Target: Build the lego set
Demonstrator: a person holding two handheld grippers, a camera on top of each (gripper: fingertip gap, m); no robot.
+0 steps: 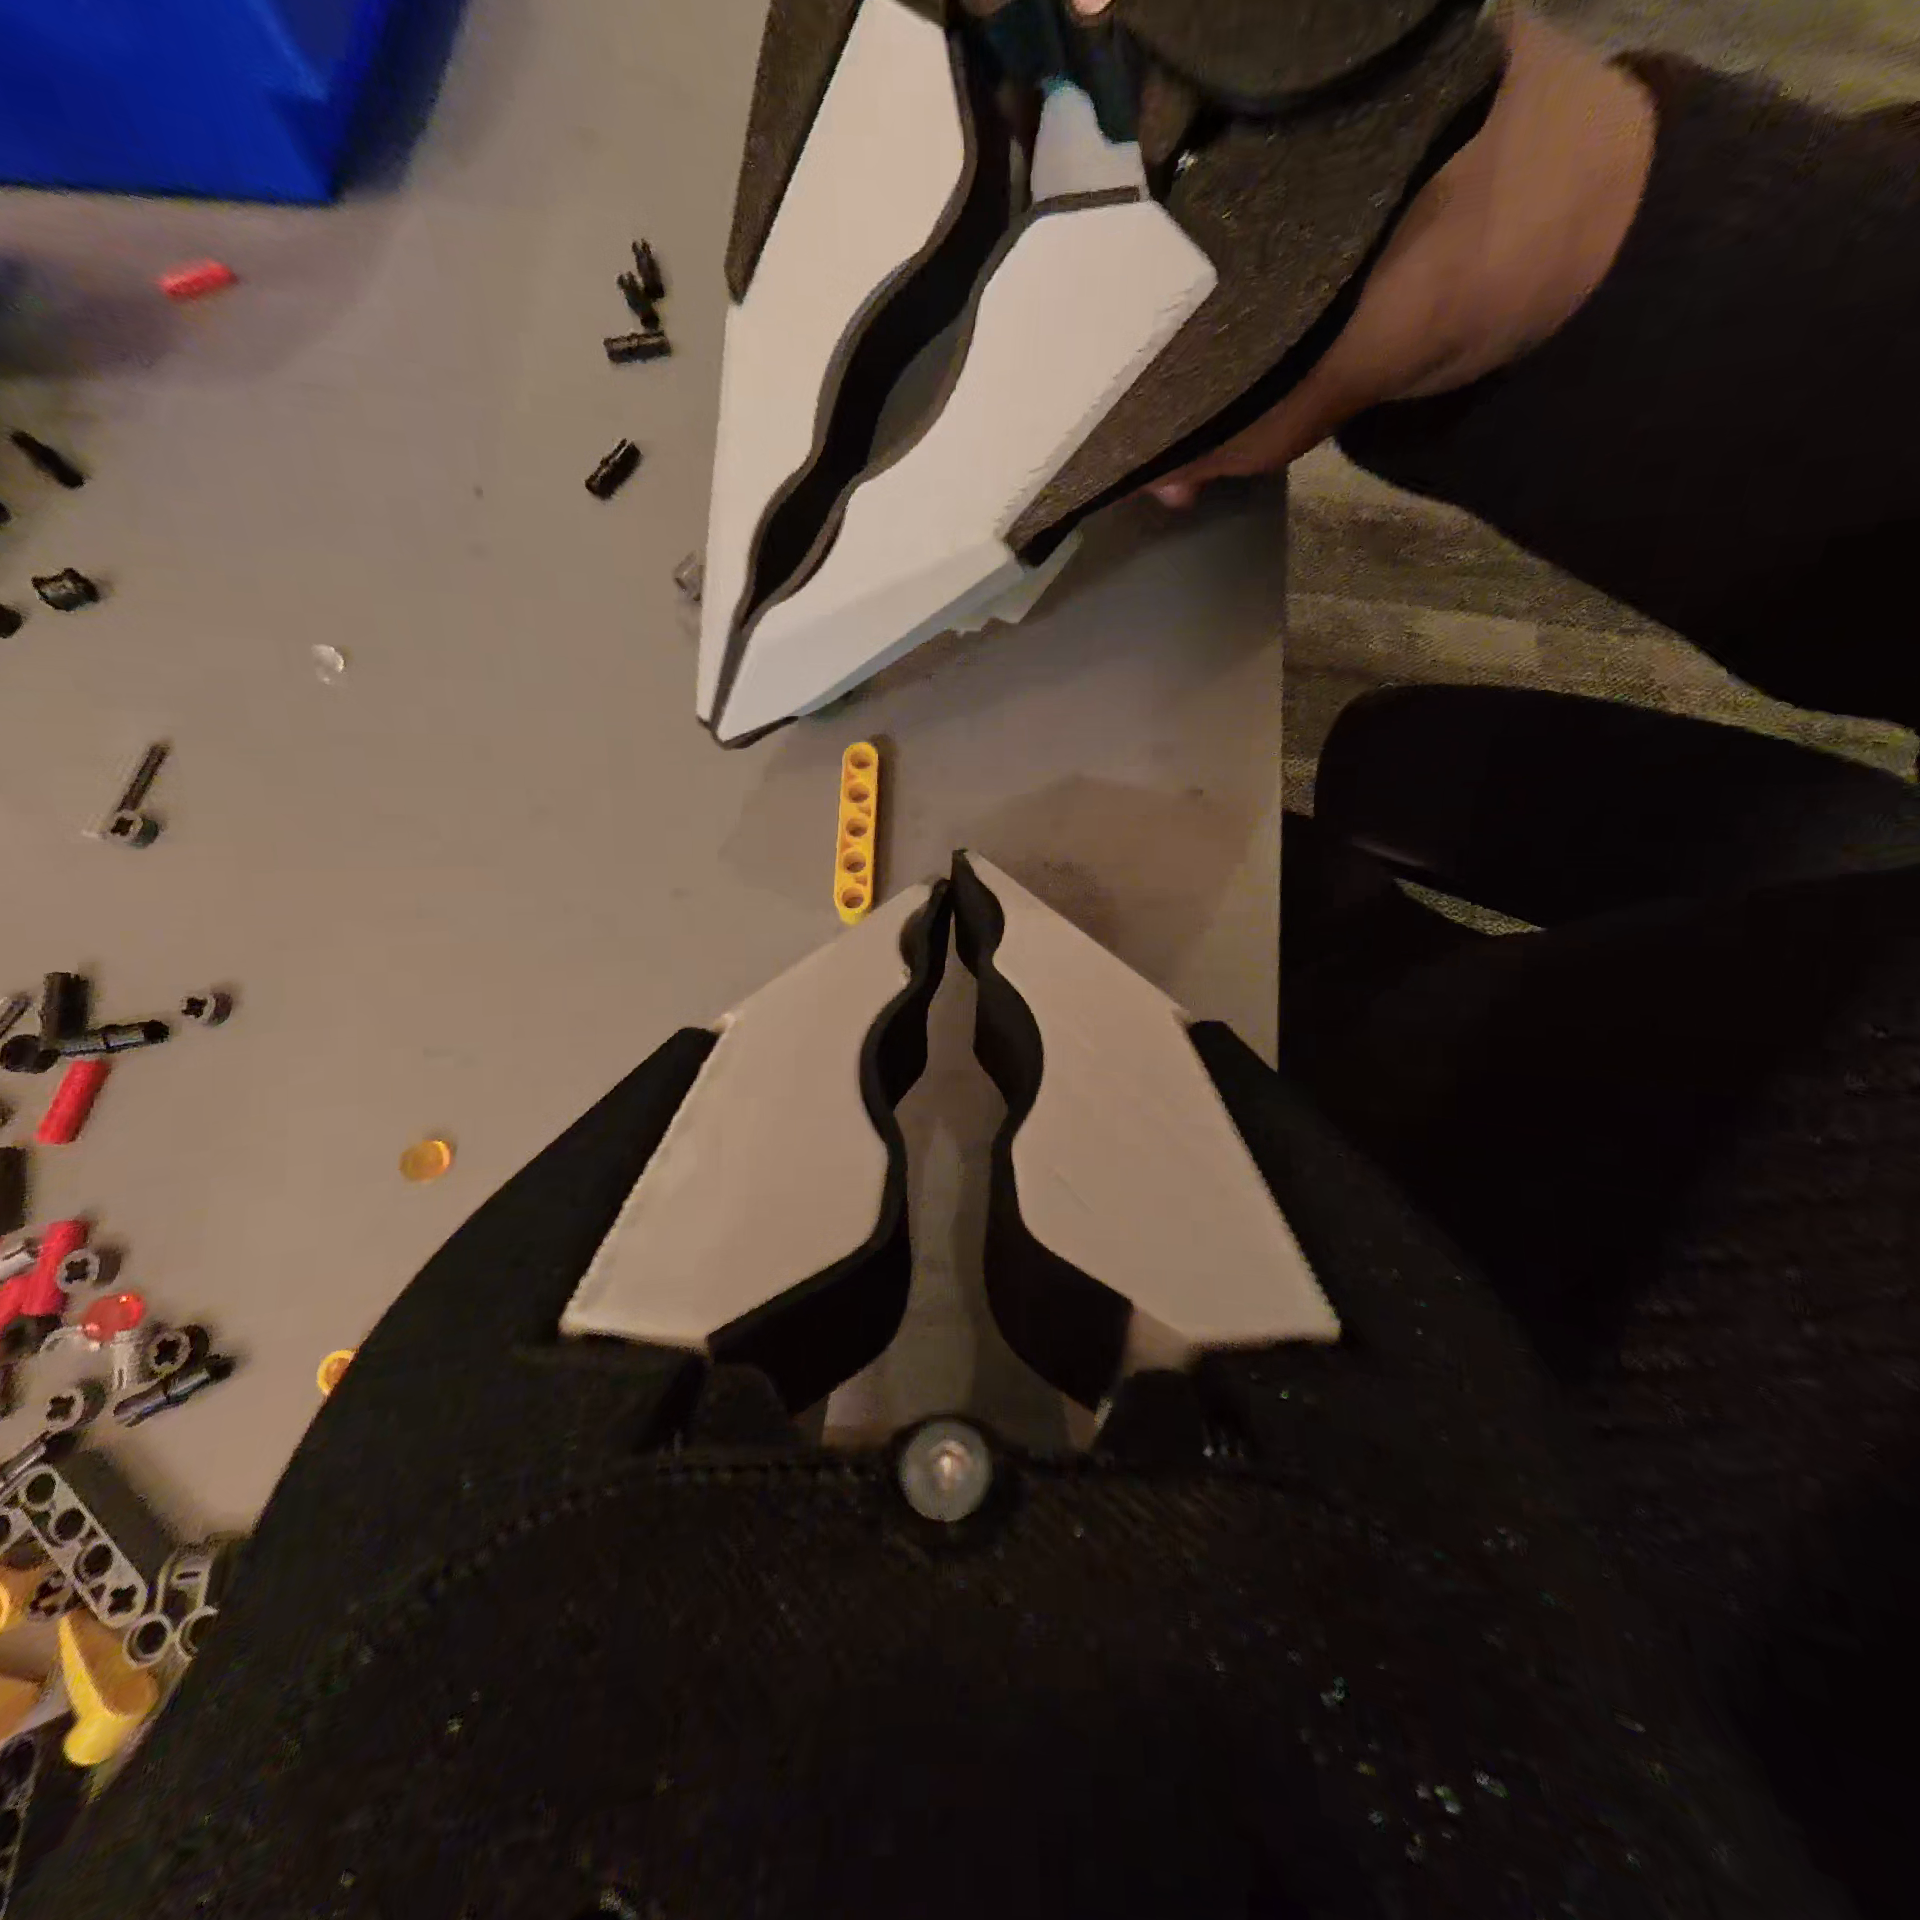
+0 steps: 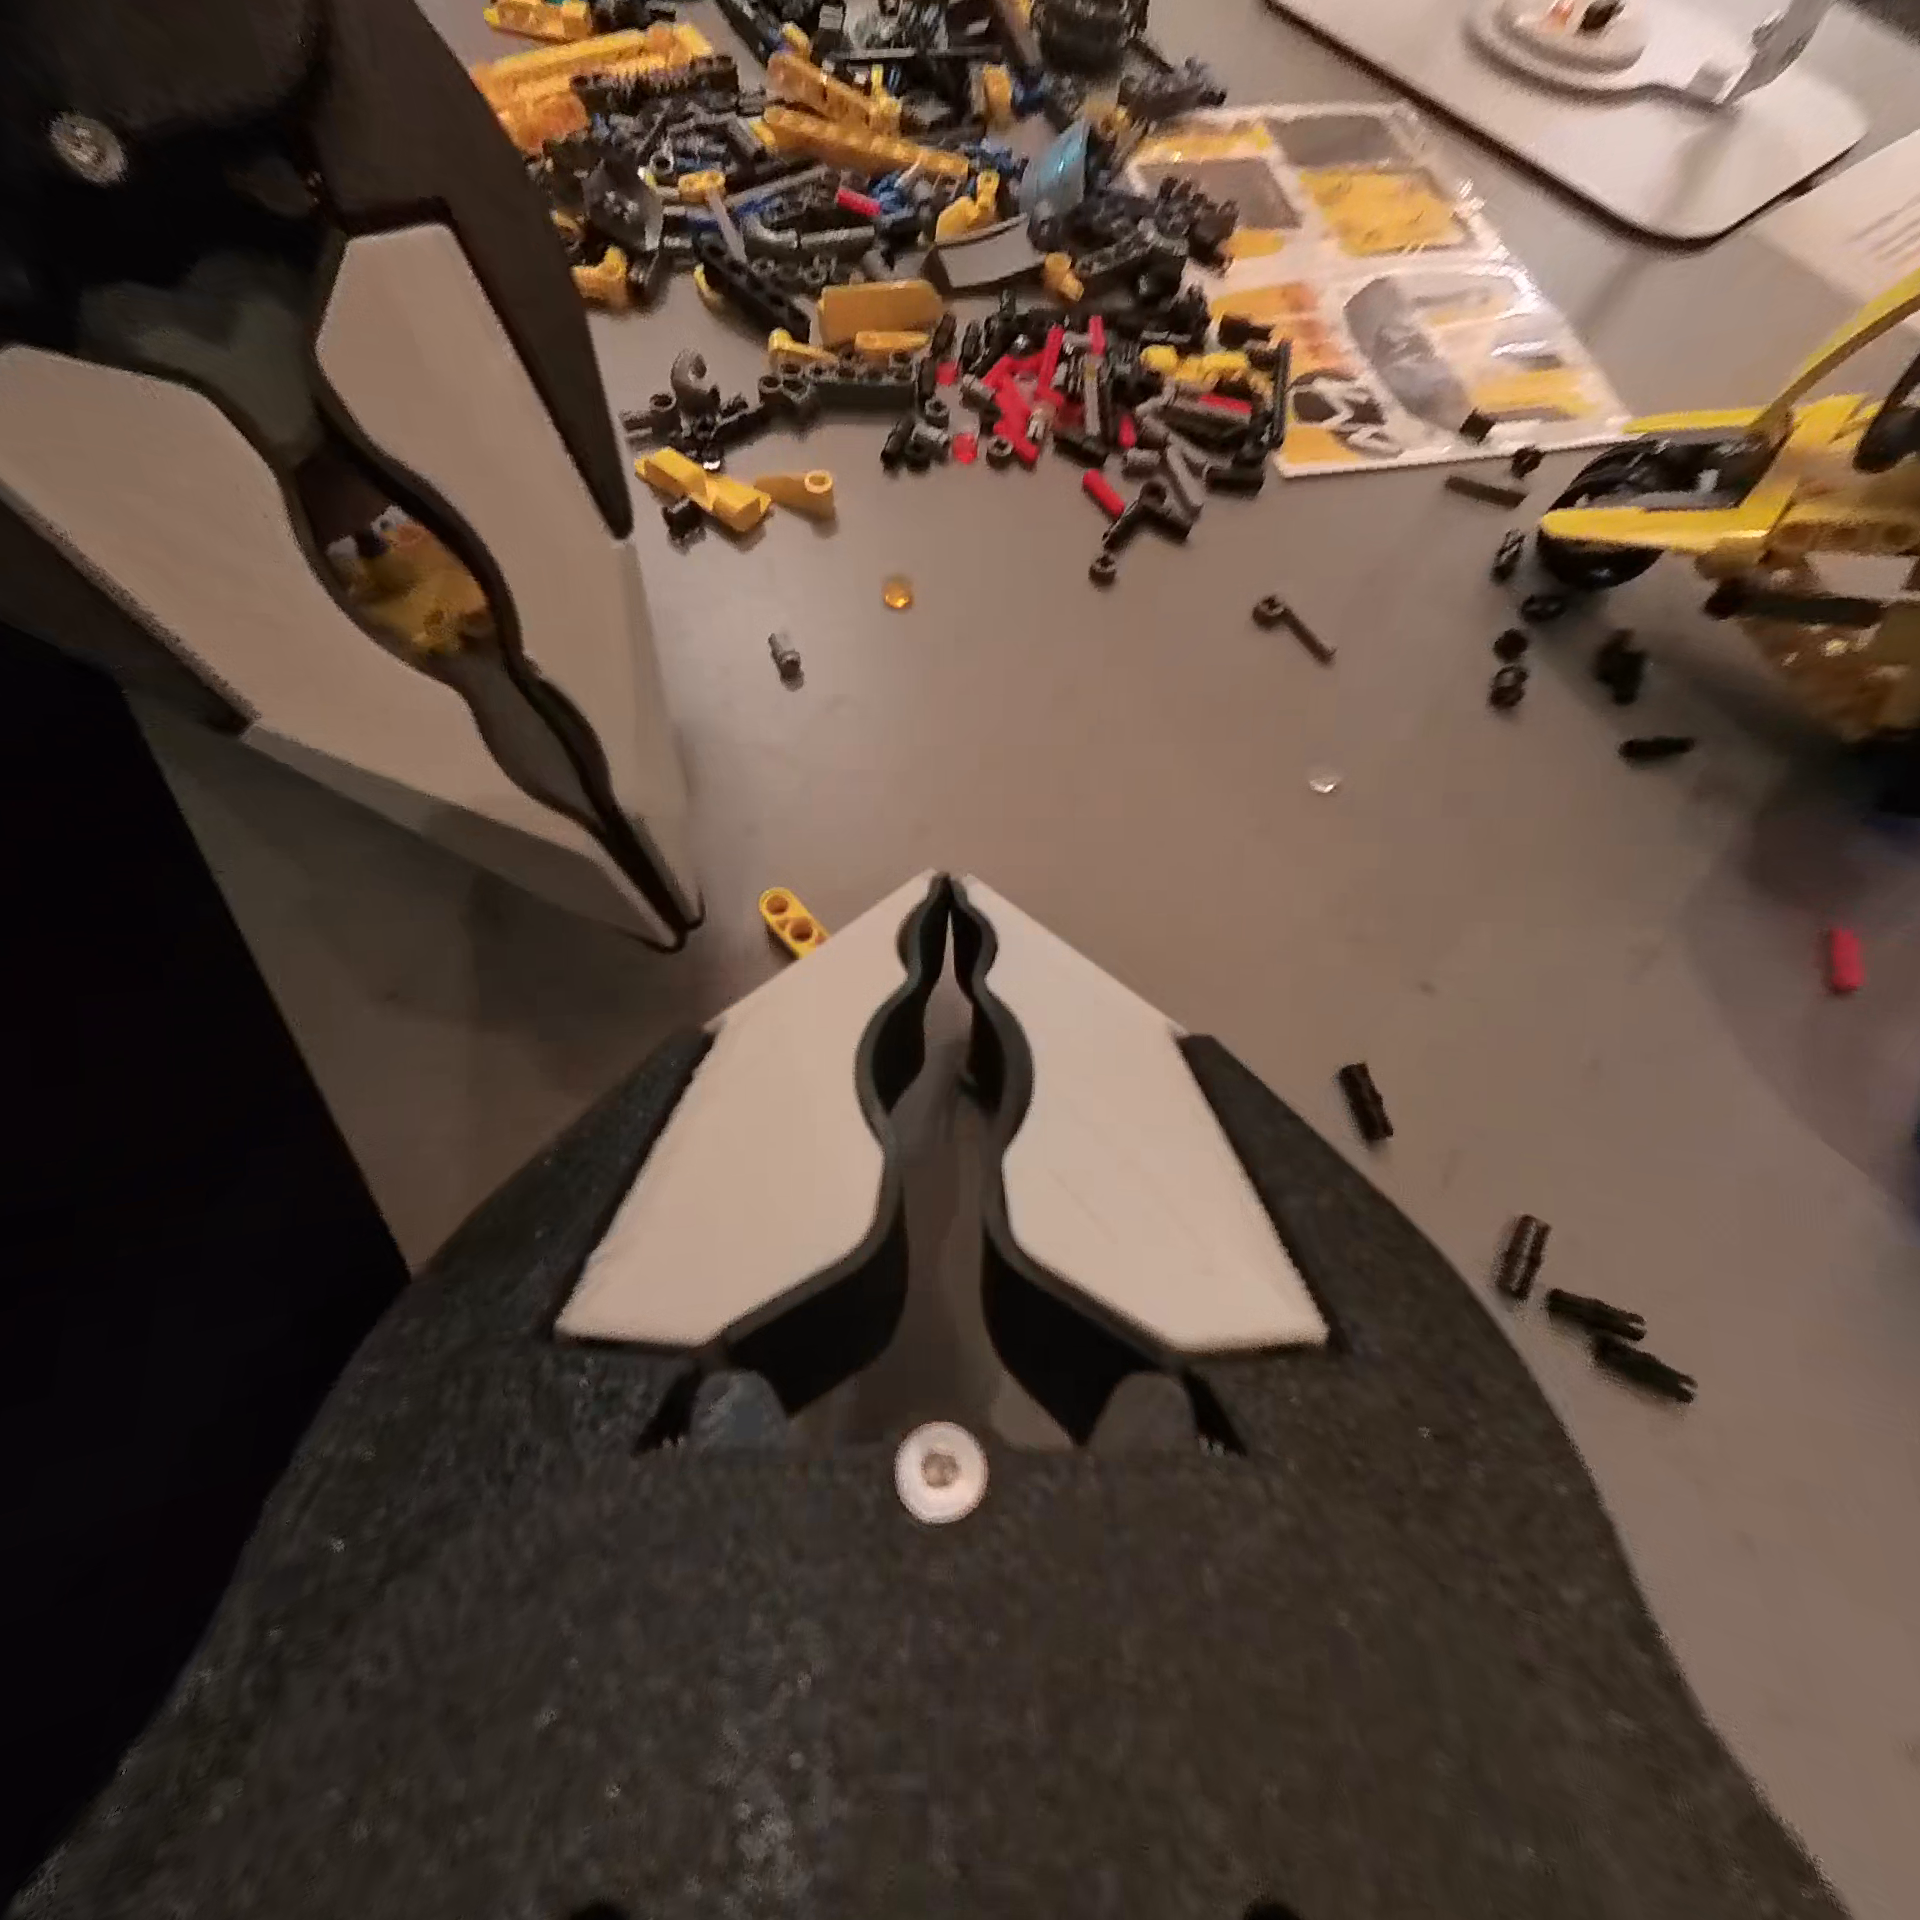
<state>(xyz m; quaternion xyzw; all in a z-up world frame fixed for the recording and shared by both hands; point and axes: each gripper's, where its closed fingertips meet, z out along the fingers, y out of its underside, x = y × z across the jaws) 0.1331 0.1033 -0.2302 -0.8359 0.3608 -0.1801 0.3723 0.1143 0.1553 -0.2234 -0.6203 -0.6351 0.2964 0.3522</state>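
Left gripper (image 1: 951, 883) and right gripper (image 2: 945, 883), both pressed together and empty, flank a yellow beam (image 1: 857, 831) on the table (image 1: 468, 831). A blue bin (image 1: 197, 83) lies far ahead-left of the left gripper; its contents are unseen.

beam (image 1: 856, 831) on table (image 1: 468, 831) between both tool tips, loose parts (image 2: 1039, 343) beyond

A plain grey surface (image 1: 416, 831) is seen. A yellow five-hole plastic beam (image 1: 857, 831) is shown beside black pins (image 1: 636, 312), red pegs (image 2: 1039, 400), and pale grey, black-edged fingers (image 1: 790, 1143).
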